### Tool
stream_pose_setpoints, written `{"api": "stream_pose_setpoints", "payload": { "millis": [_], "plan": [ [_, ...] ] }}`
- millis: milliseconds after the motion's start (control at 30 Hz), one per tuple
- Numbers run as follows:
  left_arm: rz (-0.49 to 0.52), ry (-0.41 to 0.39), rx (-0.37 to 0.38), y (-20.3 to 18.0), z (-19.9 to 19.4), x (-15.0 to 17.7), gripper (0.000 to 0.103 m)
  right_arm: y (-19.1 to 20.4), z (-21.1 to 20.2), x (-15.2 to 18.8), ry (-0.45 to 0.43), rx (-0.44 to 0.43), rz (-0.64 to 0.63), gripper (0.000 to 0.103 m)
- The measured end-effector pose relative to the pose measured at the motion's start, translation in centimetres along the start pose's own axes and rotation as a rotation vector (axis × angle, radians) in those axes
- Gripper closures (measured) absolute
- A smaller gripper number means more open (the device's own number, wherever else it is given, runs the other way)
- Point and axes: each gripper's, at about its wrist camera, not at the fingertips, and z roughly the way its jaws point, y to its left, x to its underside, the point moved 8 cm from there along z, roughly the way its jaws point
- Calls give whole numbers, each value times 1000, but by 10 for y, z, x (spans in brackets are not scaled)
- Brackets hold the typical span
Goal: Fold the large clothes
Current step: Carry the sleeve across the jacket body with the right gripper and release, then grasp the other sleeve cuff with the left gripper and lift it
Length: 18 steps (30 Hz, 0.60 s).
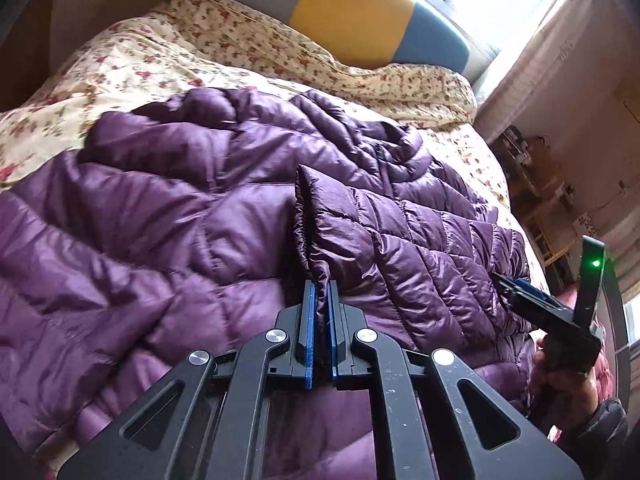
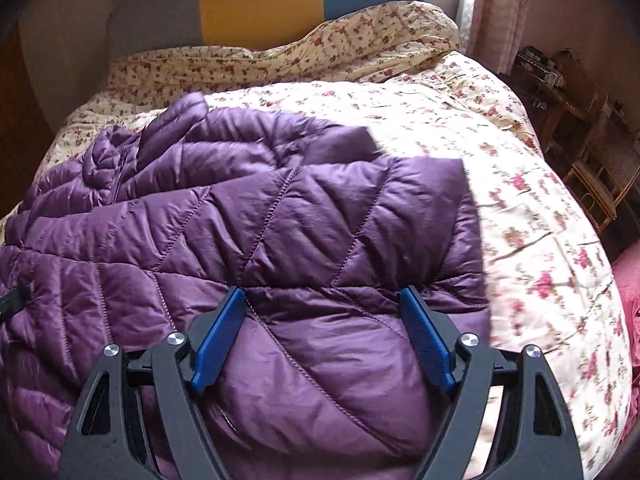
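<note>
A quilted purple down jacket [image 1: 192,208] lies spread over the bed. My left gripper [image 1: 321,286] is shut on a bunched edge of it, at the end of a sleeve [image 1: 320,216] that stands up in a ridge from the blue pads. In the right wrist view the jacket [image 2: 304,216] shows a flap folded over near its right edge. My right gripper [image 2: 324,296] hovers just over that part, open, with fabric below the fingers but none pinched. A hand [image 1: 560,364] holds that gripper at the far right of the left wrist view.
The bed wears a cream floral duvet [image 2: 500,208], bunched up toward a grey, yellow and blue headboard [image 2: 260,4]. Wooden shelving [image 2: 580,120] and a curtain [image 2: 496,8] stand past the bed's right side. A pink cloth [image 2: 628,300] shows at the right edge.
</note>
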Motion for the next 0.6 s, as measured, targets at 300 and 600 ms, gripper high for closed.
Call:
{"api": "stream_pose_setpoints", "payload": {
  "millis": [300, 600],
  "plan": [
    [-10, -15, -36, 17, -5, 12, 89, 24, 27, 7, -18, 84, -13, 16],
    [-164, -98, -28, 38, -50, 26, 39, 28, 32, 9, -52, 114, -27, 15]
  ]
}}
